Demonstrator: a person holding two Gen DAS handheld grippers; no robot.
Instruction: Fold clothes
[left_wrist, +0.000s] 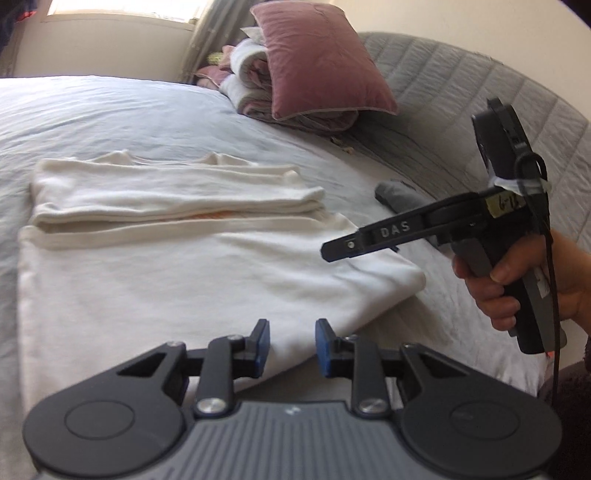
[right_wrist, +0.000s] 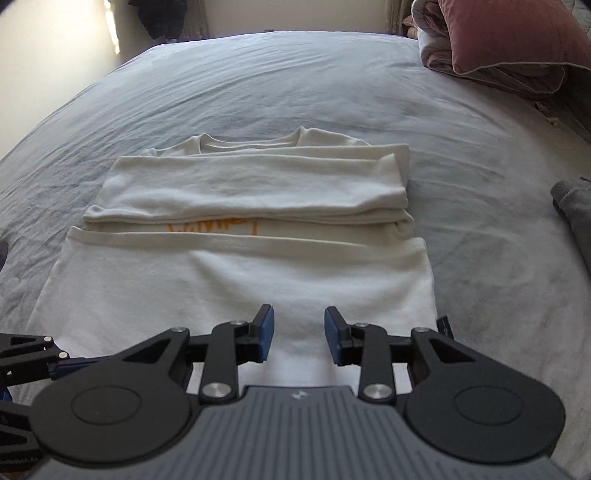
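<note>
My right hand grips the handle of my right tool, which points left over the bed's pale blue sheet, its arm stamped "DAS" and a yellow tag reading "6-" then something illegible. My left tool tilts downward; both tools stand released, blue pads apart, nothing between them. The cream long-sleeved cotton shirt lies partly folded on the sheet, sleeves laid across the chest, orange lettering peeking out unreadably. Its hem lies just below and ahead of both tools, untouched. A mauve pillow leans near the grey quilted headboard.
</note>
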